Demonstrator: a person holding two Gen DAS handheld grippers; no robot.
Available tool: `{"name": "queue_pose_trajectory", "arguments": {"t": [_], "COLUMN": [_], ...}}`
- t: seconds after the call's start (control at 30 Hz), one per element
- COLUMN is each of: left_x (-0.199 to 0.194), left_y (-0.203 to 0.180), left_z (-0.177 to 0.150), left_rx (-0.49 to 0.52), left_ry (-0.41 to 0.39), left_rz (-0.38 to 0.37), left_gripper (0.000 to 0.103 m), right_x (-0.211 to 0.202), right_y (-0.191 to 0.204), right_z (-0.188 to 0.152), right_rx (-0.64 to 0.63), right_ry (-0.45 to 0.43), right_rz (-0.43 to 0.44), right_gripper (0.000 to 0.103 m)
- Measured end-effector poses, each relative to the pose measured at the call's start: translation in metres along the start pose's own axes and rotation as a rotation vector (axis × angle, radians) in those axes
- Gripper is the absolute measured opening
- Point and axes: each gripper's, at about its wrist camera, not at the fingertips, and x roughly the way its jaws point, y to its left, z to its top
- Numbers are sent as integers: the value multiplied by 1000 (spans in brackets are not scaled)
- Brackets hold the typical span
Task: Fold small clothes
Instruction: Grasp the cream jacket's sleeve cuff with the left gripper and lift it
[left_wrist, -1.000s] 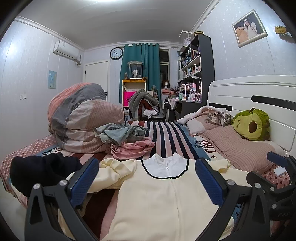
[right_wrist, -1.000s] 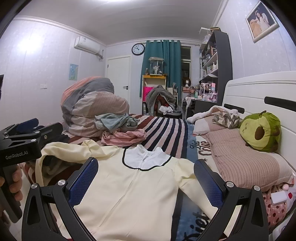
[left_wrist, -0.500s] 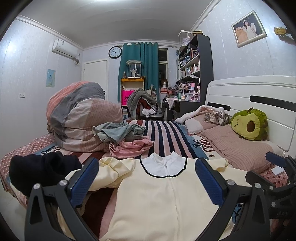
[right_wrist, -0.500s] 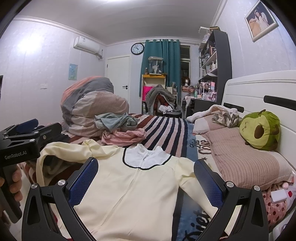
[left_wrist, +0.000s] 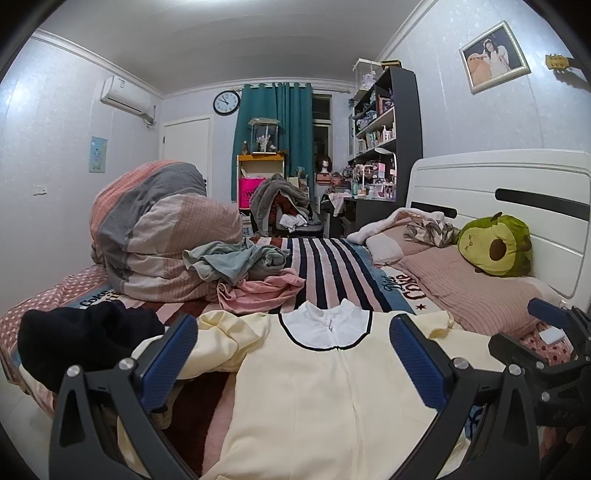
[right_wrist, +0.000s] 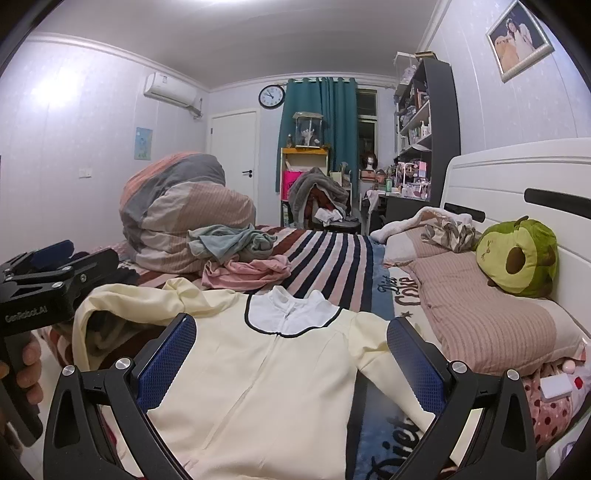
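Observation:
A cream small garment (left_wrist: 325, 398) (right_wrist: 258, 384) with a white, black-edged collar (left_wrist: 325, 326) lies spread front-up on the striped bed, sleeves out to both sides. My left gripper (left_wrist: 293, 354) hovers over its chest, open, nothing between the blue pads. My right gripper (right_wrist: 291, 354) is open too, above the same garment with its right sleeve (right_wrist: 384, 373) under the right finger. In the right wrist view the left gripper's body (right_wrist: 48, 284) shows at the far left, held by a hand (right_wrist: 31, 369).
A black garment (left_wrist: 85, 339) lies left of the cream one. A pink top (left_wrist: 258, 291) and a grey-green heap (left_wrist: 236, 260) sit behind it, next to a rolled quilt (left_wrist: 162, 229). Pillows and an avocado plush (left_wrist: 496, 247) line the white headboard (left_wrist: 498, 184) on the right.
Both grippers have shifted only slightly; the view has crept a little. The garment lies as before and both grippers stay open.

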Motion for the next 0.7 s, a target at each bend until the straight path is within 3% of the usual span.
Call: {"name": "queue_pose_trajectory", "arguments": {"t": [0.27,0.5,0.57,0.63,0.7], "left_x": [0,-5,-6,-5,-1], "left_y": [58,163,185,205,219], "left_z": [-19,-76,-91,-109,-125], "left_rx": [-79,-187,-214,-240,-268], "left_ry": [52,168,191,224,246], "left_rz": [-119,41,67,60,29], "left_gripper": [102,101,93,77,66], "right_x": [4,28,36,46,54], "right_y": [21,45,51,58,65], "right_z": [1,-11,-13,-14,-17], "right_rx": [-2,11,10,4,-4], "right_ry": [44,143,163,193,220], "right_rz": [0,124,148,176,198], "right_gripper": [102,101,91,78,75]}}
